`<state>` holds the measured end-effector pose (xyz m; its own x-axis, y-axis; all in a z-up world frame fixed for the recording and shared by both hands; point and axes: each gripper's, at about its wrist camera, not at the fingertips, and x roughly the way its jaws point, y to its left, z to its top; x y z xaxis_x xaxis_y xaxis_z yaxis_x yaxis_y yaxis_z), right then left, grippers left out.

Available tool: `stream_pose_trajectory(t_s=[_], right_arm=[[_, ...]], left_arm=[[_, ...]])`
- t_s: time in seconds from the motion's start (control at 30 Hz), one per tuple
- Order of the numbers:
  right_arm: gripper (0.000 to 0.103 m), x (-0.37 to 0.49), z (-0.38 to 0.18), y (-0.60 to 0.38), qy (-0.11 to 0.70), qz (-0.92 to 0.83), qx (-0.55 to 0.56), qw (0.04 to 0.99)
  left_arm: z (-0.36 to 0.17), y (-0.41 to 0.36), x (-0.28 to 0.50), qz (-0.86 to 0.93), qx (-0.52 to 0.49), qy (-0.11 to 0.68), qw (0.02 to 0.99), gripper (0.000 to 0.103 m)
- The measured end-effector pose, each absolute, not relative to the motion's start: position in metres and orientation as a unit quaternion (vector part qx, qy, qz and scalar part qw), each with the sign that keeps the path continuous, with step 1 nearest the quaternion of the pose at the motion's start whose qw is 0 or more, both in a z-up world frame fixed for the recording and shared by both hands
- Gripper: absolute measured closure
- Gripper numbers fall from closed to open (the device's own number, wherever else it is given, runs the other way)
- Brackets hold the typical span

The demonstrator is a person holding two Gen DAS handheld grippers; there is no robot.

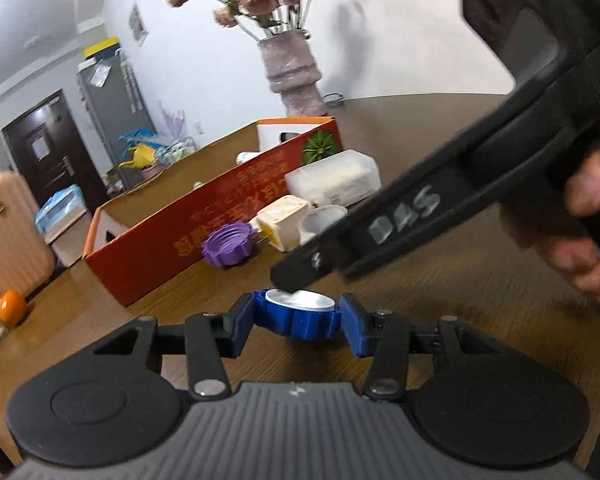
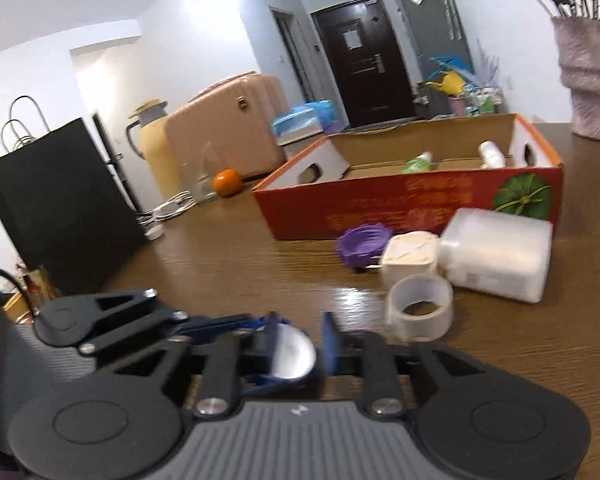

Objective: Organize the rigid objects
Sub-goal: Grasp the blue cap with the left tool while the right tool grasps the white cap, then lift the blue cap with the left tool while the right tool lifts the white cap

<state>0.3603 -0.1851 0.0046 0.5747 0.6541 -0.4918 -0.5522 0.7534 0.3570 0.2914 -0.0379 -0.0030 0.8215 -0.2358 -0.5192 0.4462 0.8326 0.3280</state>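
My left gripper [image 1: 296,326] is shut on a blue ribbed cap [image 1: 300,318] with a silver top, held just above the brown table. My right gripper [image 2: 298,346] reaches in from the right, its black finger [image 1: 300,270] touching the cap's silver top [image 2: 294,354]. Its blue pads stand on either side of the silver disc, which fills part of the gap. A purple ribbed cap [image 1: 228,244] [image 2: 362,244], a cream box [image 1: 282,220] [image 2: 408,258], a tape roll [image 2: 420,312] [image 1: 324,220] and a white container [image 1: 336,180] [image 2: 496,254] lie beside the red cardboard box [image 1: 188,236] [image 2: 404,208].
The red box holds a white bottle [image 2: 492,154] and a green item [image 2: 418,164]. A pink vase [image 1: 294,74] [image 2: 586,80] of flowers stands at the far table edge. An orange [image 1: 11,307] [image 2: 227,182] and a black bag [image 2: 56,200] are at the left.
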Motion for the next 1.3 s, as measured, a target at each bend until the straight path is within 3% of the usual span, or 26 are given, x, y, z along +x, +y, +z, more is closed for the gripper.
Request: stream_pose_trajectory(t_s=[0.13, 0.2, 0.87, 1.03, 1.13, 1.17, 1.23, 1.3], right_arm=[[0.075, 0.368, -0.004, -0.174, 0.335, 0.317, 0.046, 0.886], [0.093, 0.371, -0.010, -0.168, 0.348, 0.320, 0.027, 0.881], [0.101, 0.343, 0.010, -0.161, 0.265, 0.234, -0.052, 0.934], [0.101, 0.353, 0.001, -0.173, 0.298, 0.229, -0.041, 0.926], [0.100, 0.354, -0.005, -0.171, 0.316, 0.234, -0.043, 0.918], [0.093, 0.353, -0.005, -0.172, 0.315, 0.232, -0.039, 0.919], [0.089, 0.351, -0.004, -0.176, 0.311, 0.229, -0.030, 0.922], [0.087, 0.349, -0.002, -0.181, 0.302, 0.225, -0.022, 0.926]], left_arm=[[-0.004, -0.037, 0.291, -0.188, 0.221, 0.236, 0.927, 0.056], [-0.005, -0.036, 0.290, -0.185, 0.222, 0.235, 0.928, 0.056], [-0.004, -0.027, 0.294, -0.169, 0.216, 0.261, 0.926, 0.057], [-0.001, -0.018, 0.298, -0.157, 0.196, 0.278, 0.927, 0.056], [-0.004, -0.009, 0.304, -0.143, 0.166, 0.294, 0.930, 0.055], [-0.004, -0.006, 0.305, -0.139, 0.155, 0.300, 0.931, 0.054], [-0.005, 0.003, 0.310, -0.133, 0.121, 0.312, 0.933, 0.045], [-0.004, 0.012, 0.313, -0.131, 0.090, 0.319, 0.934, 0.043]])
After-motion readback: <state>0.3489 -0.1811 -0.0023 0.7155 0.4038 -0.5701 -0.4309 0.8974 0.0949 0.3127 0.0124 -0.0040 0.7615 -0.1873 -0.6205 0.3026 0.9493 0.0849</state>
